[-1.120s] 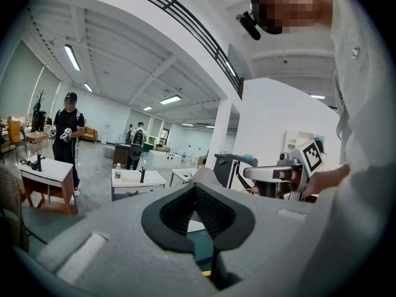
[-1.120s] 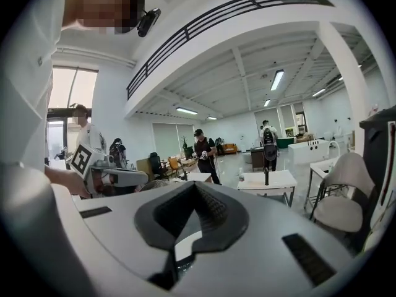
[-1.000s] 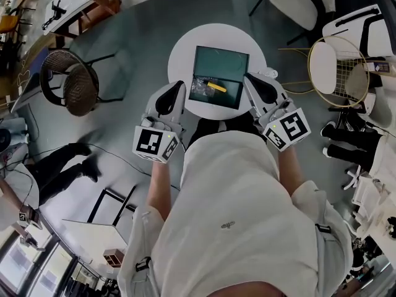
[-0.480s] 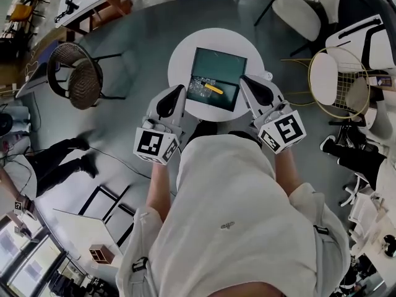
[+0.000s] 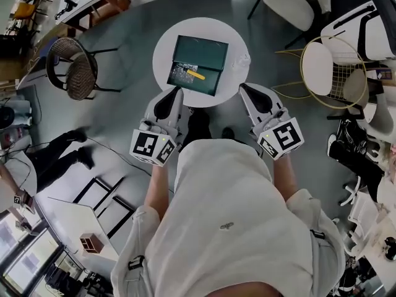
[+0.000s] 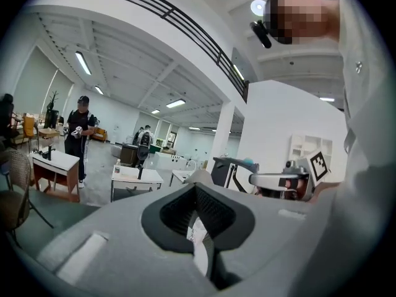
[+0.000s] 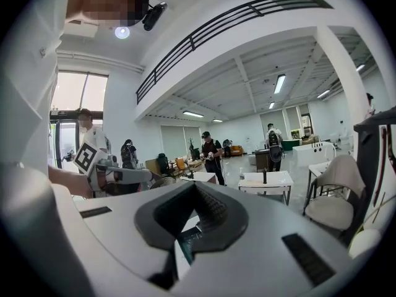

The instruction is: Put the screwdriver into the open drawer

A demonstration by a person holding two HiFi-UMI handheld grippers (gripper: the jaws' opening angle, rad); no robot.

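Our left claw [image 5: 176,94] and right claw [image 5: 245,91] are both clenched on nothing, by the near edge of the round white counter [image 5: 162,51]. Only the head view shows the yellow-handled screwdriver [image 5: 197,75] lying inside the open drawer [image 5: 210,53] beyond; both gripper views face the hall.

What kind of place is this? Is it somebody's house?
Probably not a house: it looks like a big open office or workshop hall. Long ceiling lights, several white desks and scattered chairs show it.
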